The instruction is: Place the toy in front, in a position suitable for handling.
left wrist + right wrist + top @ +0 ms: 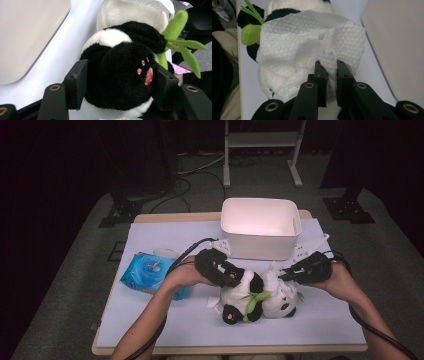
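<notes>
Left gripper clamped on black leg of the black-and-white plush panda lying at table's near middle; right gripper pinching white textured wet wipe draped over panda; blue wipes pack left; white plastic bin behind.

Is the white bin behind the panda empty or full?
Empty: the high view shows the white bin with a bare inside, behind the panda.
</notes>
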`<state>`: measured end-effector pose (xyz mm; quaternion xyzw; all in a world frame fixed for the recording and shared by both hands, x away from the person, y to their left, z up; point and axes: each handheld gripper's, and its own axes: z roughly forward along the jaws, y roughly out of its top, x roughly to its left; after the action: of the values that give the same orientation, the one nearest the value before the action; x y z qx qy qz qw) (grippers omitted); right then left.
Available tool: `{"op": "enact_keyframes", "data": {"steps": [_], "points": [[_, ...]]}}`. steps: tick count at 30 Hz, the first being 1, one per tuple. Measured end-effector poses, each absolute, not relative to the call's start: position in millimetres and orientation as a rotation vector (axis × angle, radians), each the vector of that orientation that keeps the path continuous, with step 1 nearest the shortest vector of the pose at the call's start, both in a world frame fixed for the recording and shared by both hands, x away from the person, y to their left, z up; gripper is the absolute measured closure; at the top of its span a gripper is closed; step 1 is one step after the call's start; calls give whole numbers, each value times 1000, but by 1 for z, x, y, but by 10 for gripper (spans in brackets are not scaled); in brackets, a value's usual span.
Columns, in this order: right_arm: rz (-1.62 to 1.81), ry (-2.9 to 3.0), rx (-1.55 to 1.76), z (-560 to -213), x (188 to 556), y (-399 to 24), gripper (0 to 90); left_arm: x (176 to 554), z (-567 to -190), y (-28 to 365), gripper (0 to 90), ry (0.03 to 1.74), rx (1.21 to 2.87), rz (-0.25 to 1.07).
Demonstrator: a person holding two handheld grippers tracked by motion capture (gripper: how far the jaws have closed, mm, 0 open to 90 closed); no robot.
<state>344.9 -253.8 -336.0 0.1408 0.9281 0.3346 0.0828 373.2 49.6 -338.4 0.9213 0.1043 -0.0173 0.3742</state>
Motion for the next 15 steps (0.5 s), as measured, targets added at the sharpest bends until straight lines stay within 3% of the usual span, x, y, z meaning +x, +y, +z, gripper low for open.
{"op": "enact_keyframes", "data": {"steps": [9, 15], "points": [[1011, 2769, 381, -338, 332, -252, 810, 364, -328, 44, 283, 233, 2336, -72], [1017, 2759, 362, -339, 330, -251, 810, 362, -320, 42, 396, 207, 2344, -74]]}}
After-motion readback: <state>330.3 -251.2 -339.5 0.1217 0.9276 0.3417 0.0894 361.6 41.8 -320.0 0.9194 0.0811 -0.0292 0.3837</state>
